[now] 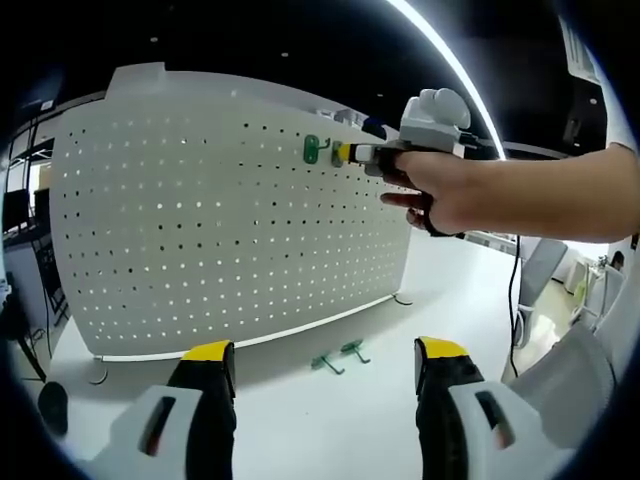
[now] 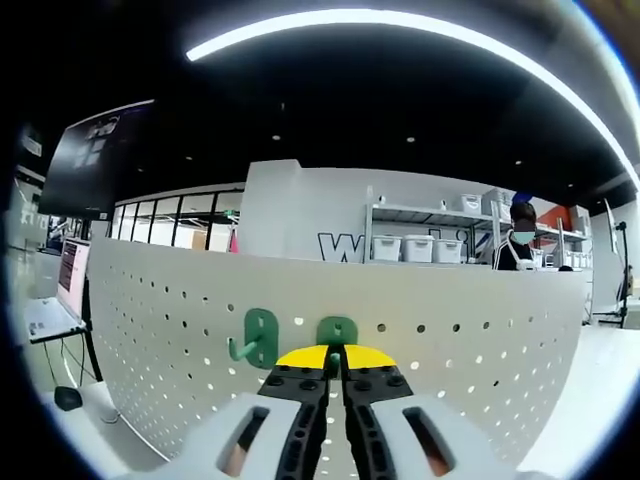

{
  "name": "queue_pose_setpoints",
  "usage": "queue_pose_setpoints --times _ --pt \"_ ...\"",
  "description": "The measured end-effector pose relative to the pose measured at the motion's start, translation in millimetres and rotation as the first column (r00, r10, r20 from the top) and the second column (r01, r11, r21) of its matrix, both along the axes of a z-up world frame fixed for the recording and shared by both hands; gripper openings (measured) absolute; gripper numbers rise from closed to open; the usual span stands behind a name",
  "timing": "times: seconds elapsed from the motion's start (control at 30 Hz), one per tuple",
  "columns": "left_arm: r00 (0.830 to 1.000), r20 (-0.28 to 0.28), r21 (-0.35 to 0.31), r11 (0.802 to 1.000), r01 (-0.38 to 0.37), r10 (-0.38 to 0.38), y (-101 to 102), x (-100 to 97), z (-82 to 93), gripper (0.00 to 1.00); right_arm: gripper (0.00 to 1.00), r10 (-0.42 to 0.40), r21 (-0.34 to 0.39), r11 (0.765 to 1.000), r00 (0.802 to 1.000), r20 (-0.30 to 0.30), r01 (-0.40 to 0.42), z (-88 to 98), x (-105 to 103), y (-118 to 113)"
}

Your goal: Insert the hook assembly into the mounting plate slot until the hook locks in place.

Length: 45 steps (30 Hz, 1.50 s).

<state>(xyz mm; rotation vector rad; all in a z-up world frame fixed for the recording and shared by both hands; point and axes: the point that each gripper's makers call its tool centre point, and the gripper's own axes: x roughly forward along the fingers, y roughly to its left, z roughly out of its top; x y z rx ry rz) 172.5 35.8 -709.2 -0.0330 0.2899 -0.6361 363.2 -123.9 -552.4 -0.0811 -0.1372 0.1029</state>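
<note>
A white pegboard stands upright on the table. One green hook hangs on its upper part. Beside it, my right gripper, held by a person's hand, is shut on a second green hook against the board. In the right gripper view that hook's green plate sits flat on the pegboard just above the shut yellow-tipped jaws of my right gripper, with the hung hook to its left. My left gripper stands open low before the board, nothing between its fingers.
Two more green hooks lie on the white table in front of the pegboard's foot. A laptop sits to the left. Shelves with white bins and a person are behind the board.
</note>
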Motion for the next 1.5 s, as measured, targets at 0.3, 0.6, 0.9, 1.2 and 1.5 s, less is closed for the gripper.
queue_pose_setpoints --times 0.3,0.6,0.9,1.2,1.5 --pt "1.000 0.007 0.001 1.000 -0.002 0.002 1.3 0.7 1.9 0.75 0.03 0.024 0.014 1.000 1.000 -0.005 -0.024 -0.1 -1.1 0.7" --pt "1.000 0.008 0.001 1.000 0.004 -0.004 -0.3 1.4 2.4 0.75 0.07 0.089 0.017 0.996 0.996 -0.022 -0.089 -0.4 -1.7 4.0" --pt "1.000 0.014 0.004 1.000 0.011 -0.011 0.2 1.9 3.0 0.75 0.20 0.150 -0.034 0.988 0.988 -0.041 -0.152 -8.3 -8.9 11.6" --pt "1.000 0.013 0.006 1.000 0.019 -0.019 -1.1 0.3 1.4 0.76 0.39 0.186 -0.042 0.981 0.980 -0.071 -0.190 -21.1 -17.2 13.3" --pt "1.000 0.015 0.009 1.000 0.018 -0.018 -0.7 -0.7 2.4 0.77 0.54 0.248 -0.028 0.968 0.968 -0.046 -0.249 -19.8 -25.3 25.5"
